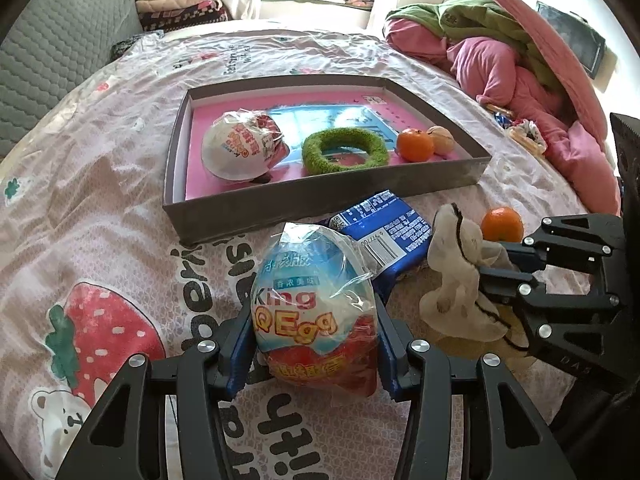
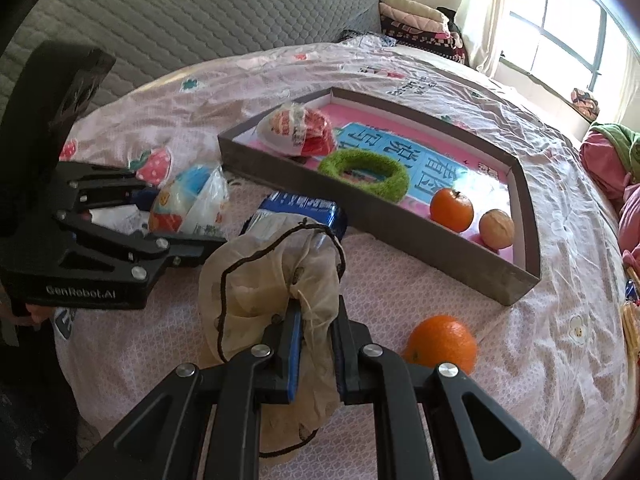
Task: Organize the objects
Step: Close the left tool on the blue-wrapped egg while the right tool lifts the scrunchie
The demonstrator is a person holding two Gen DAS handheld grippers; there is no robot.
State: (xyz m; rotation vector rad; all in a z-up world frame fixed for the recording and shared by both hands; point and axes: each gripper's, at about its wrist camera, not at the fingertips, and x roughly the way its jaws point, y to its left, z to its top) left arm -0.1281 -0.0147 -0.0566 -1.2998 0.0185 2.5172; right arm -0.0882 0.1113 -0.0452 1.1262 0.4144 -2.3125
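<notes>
The left gripper point(image 1: 316, 344), angled down at the bedspread point(image 1: 120, 208), clamps a wrapped toy egg point(image 1: 316, 300) before the tray point(image 1: 320, 196); the right gripper point(image 2: 316, 344), tilted likewise, pinches a mesh drawstring pouch point(image 2: 260, 280). Only the right wrist view shows a hand point(image 2: 34, 314) under the left tool
</notes>
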